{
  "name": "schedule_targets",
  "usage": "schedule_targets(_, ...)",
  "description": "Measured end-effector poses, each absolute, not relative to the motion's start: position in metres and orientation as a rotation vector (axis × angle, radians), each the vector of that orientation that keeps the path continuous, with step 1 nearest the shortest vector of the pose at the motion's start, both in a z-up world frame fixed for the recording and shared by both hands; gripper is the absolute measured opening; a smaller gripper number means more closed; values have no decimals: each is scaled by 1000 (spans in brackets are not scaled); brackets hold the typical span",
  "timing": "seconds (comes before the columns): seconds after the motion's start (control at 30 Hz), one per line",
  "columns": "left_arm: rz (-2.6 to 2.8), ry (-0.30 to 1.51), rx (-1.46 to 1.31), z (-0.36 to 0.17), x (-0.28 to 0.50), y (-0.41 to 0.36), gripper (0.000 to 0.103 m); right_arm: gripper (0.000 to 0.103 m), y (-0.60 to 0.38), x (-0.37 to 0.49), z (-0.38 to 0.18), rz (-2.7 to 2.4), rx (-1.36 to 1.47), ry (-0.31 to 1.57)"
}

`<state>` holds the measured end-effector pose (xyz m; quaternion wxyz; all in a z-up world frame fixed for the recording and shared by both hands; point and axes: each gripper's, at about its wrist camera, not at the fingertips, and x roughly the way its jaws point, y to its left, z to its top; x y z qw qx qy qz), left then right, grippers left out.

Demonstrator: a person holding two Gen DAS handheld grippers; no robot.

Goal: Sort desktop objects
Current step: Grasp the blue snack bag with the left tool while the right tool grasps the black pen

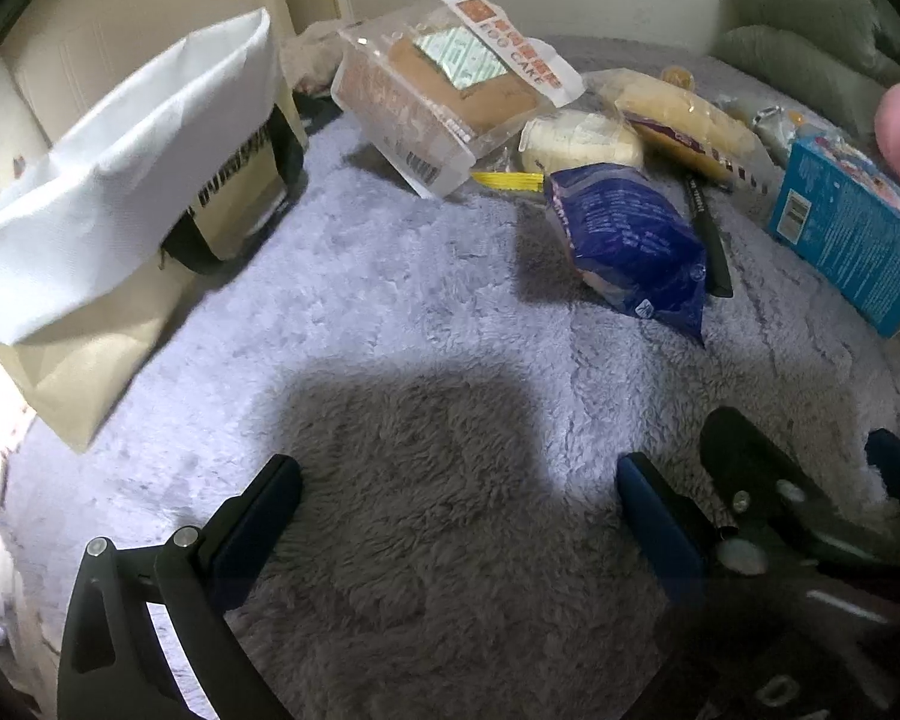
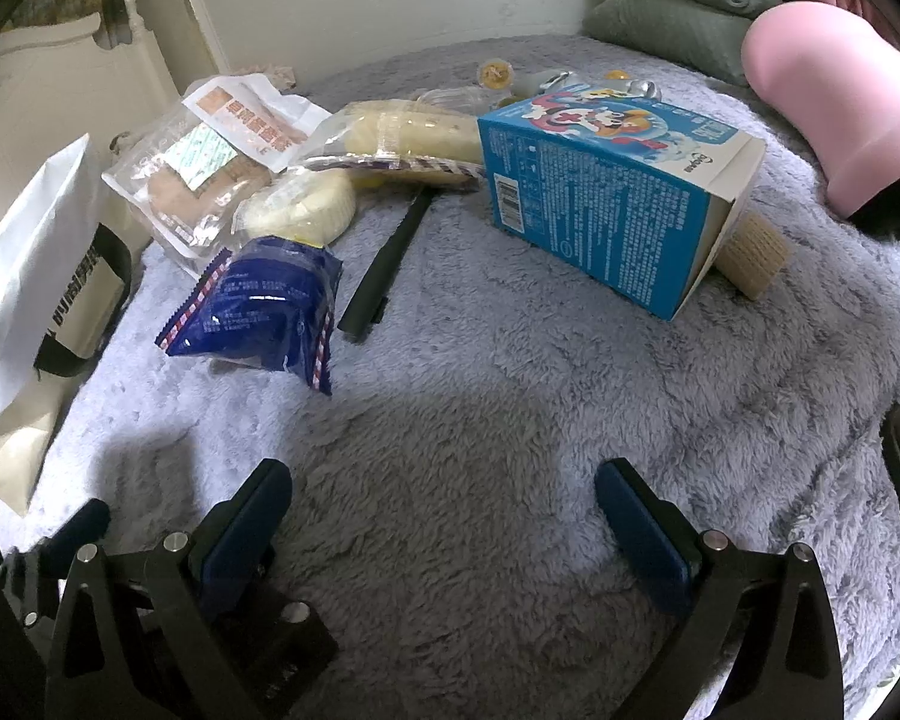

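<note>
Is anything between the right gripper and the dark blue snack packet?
Nothing visible. The open right gripper faces bare grey fleece blanket up to the dark blue snack packet. The black pen lies beside the packet, on its right, not in the path.

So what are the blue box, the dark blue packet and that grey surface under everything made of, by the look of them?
The blue box looks like printed cardboard: flat panels, crisp folds, a pale unprinted inside at its open end. The dark blue packet seems to be glossy plastic film, since it crinkles, shines and has a serrated sealed edge. The grey surface appears to be a fluffy plush fabric, probably a synthetic blanket; its pile is tufted and matte.
</note>
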<state>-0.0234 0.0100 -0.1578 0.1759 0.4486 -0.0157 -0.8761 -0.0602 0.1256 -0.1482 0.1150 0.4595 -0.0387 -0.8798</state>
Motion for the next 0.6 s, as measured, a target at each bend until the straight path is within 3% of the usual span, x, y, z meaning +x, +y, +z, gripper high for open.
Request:
schedule_targets(0.37, -2422, -33, 1335, -152, -18, 18, 103, 103, 125, -63, -152, -2562, 1370, -134)
schedule_targets(0.47, -2434, -80, 1385, -146, -22, 23, 103, 103, 120, -65, -150, -2524, 1406, -53)
schedule_targets(0.53, -2489, -106, 1424, -137, -29, 32, 103, 93, 129, -64, -145, -2502, 1388, -69)
schedule_targets(0.6, -2564, -108, 1418, -123, -32, 42, 103, 92, 146, -60, -133, -2496, 1332, -194)
